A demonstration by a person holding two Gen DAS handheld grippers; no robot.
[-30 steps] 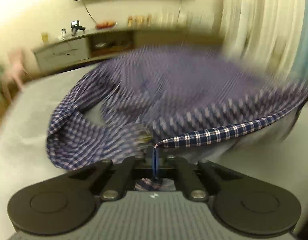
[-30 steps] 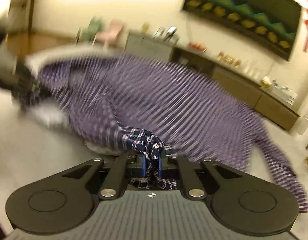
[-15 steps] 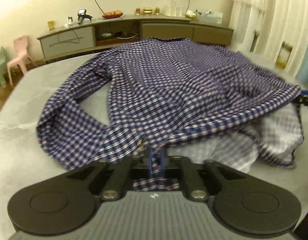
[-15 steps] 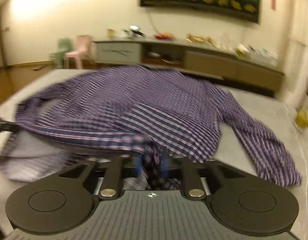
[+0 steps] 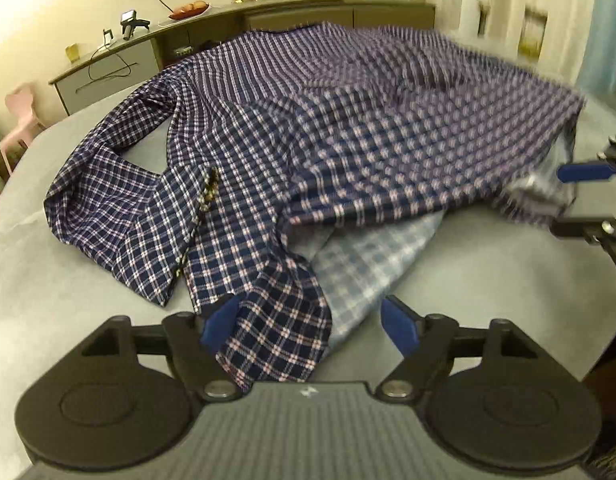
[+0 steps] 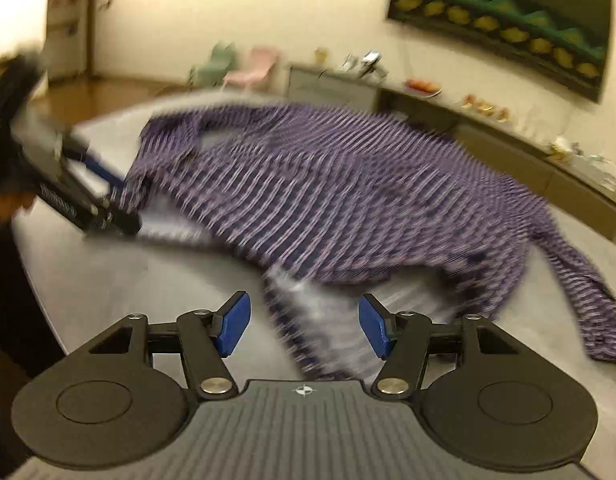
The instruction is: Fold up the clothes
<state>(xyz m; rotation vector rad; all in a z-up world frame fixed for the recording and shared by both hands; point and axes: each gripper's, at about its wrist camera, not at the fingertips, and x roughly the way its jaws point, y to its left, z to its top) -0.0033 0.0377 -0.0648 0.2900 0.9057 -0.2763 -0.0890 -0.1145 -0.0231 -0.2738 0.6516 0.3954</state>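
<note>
A navy, white and pink checked shirt (image 5: 347,136) lies spread on the grey table (image 5: 68,280). Its near hem corner, with the pale inside showing, rests loose between the blue pads of my open left gripper (image 5: 311,326). The right gripper's blue pad (image 5: 583,172) shows at the far right edge of the left wrist view, beside the shirt's other hem corner. In the blurred right wrist view the shirt (image 6: 327,192) lies ahead, and my right gripper (image 6: 304,328) is open with a loose fold of hem between its pads. The left gripper (image 6: 80,200) appears at the left.
A long low sideboard (image 5: 244,28) with a fruit plate and small items runs along the far wall. A pink chair (image 5: 22,116) stands at the left. Curtains (image 5: 499,8) hang at the right. A sleeve (image 6: 587,292) trails toward the table's right edge (image 6: 611,360).
Both grippers went from shut on the shirt's hem corners to open. The shirt has dropped and settled flat on the table, and both grippers have drawn back slightly.
</note>
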